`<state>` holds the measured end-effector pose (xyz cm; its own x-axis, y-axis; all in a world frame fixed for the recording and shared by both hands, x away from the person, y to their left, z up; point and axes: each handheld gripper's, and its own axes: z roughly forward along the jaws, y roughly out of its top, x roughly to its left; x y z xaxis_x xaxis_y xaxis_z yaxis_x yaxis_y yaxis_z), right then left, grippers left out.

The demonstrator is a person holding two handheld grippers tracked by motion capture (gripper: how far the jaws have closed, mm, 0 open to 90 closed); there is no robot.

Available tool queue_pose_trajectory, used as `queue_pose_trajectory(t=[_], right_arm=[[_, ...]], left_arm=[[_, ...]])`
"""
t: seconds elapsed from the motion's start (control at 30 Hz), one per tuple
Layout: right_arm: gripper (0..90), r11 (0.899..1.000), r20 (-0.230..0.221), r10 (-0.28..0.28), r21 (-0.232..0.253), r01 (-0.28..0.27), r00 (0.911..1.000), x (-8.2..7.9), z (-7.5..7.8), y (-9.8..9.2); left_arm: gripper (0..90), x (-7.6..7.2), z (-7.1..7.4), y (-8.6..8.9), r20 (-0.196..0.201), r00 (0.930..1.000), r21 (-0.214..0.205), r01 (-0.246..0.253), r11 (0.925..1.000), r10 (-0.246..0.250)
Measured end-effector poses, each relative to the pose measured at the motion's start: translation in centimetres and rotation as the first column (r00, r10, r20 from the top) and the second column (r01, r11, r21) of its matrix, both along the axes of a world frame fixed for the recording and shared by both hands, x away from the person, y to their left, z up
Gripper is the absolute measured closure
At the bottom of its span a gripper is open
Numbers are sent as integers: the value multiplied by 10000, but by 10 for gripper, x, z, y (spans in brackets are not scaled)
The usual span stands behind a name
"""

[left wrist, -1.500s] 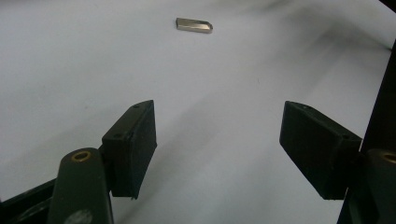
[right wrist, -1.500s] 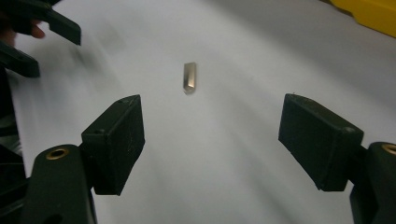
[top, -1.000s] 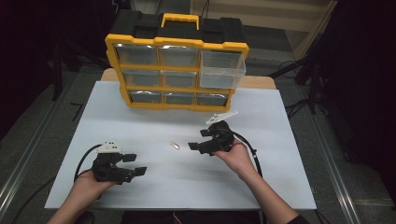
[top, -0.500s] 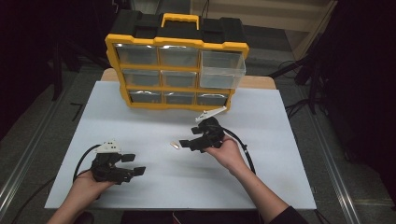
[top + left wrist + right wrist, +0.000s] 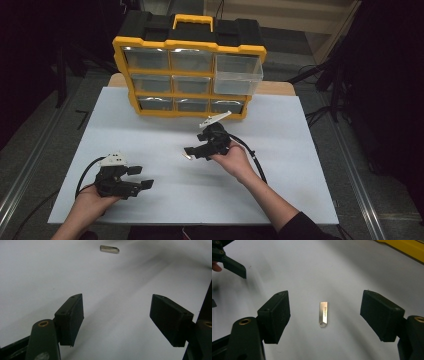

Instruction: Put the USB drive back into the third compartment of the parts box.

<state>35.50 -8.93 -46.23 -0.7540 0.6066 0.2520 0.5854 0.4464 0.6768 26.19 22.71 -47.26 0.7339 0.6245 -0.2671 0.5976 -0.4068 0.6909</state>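
A small flat silver metal piece lies on the white table, pointed at one end, with tiny lettering on it. My right gripper hovers over it, open, its two black jaws standing either side of the piece without touching it. From above, the right gripper sits mid-table with the silver piece at its tips. My left gripper rests near the front left, open and holding nothing. In the left gripper view the silver piece lies far ahead of the left gripper.
A yellow and black drawer organiser stands at the table's back, its top right clear drawer pulled out. The white table surface spreads wide around both hands. The left gripper's jaw shows top left in the right gripper view.
My right gripper has moved left and towards the silver piece, now straddling it. The left gripper has stayed put.
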Motion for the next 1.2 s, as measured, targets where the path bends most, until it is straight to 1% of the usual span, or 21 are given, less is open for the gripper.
queue_pose_trajectory(t=[0.3, 0.4, 0.47, 0.53, 0.57, 0.63, 0.7, 0.73, 0.77, 0.83, 0.87, 0.9, 0.93, 0.97, 1.0, 1.1, 1.2], right_arm=[[221, 9997, -74, 219, -48, -219, 9997, 8, -4, 15], [221, 9993, -37, 357, -100, -358, 9994, 9, -6, 20], [220, 9993, -65, 356, -117, -357, 9993, 9, -7, 21], [217, 9984, -57, 410, -400, -412, 9991, 9, -12, 22], [214, 9983, -95, 368, -459, -372, 9993, 9, -13, 22], [211, 9982, -129, 350, -482, -356, 9993, 9, -14, 22], [209, 9984, -281, 280, -486, -294, 9992, 10, -17, 22], [210, 9984, -241, 276, -480, -287, 9993, 10, -18, 21], [217, 9981, -271, 267, -548, -282, 9993, 10, -21, 21], [223, 9980, -274, 263, -560, -278, 9993, 10, -22, 21], [232, 9978, -370, 210, -620, -232, 9991, 10, -27, 21], [232, 9978, -370, 210, -620, -232, 9991, 10, -27, 21], [233, 9970, -384, 265, -719, -292, 9989, 10, -28, 21], [249, 9963, -406, 243, -810, -275, 9989, 9, -30, 22], [263, 9949, -309, 334, -945, -362, 9990, 9, -31, 22], [294, 9942, -335, 365, -996, -397, 9988, 8, -34, 25], [323, 9902, -333, 420, -1319, -460, 9986, 7, -38, 27]], left_arm=[[286, -3, 0, 3, 20, 10000, 5, -81, 10000, 81], [286, -4, -1, 3, 5, 10000, 12, -88, 10000, 88], [286, -4, -1, 3, 7, 10000, 20, -91, 10000, 91], [286, -4, -1, 3, 20, 10000, 18, -85, 10000, 85], [286, -4, -1, 3, 24, 10000, 12, -79, 10000, 79], [286, -4, 0, 3, 23, 10000, 9, -68, 10000, 68], [286, -4, 0, 3, 18, 10000, 15, -60, 10000, 60], [286, -4, 0, 3, 22, 10000, 16, -55, 10000, 55], [286, -4, 0, 3, 22, 10000, 17, -54, 10000, 54], [286, -4, 0, 3, 25, 10000, 21, -54, 10000, 54], [286, -4, 0, 4, 26, 10000, 25, -53, 10000, 53], [286, -4, 0, 4, 23, 10000, 23, -55, 10000, 55], [286, -4, 0, 4, 23, 10000, 24, -55, 10000, 54], [286, -4, 0, 4, 23, 10000, 19, -60, 10000, 60], [286, -4, 0, 4, 21, 10000, 20, -57, 10000, 57], [286, -4, 0, 4, 21, 10000, 22, -52, 10000, 52], [286, -4, 0, 4, 14, 10000, 30, -37, 10000, 37]])
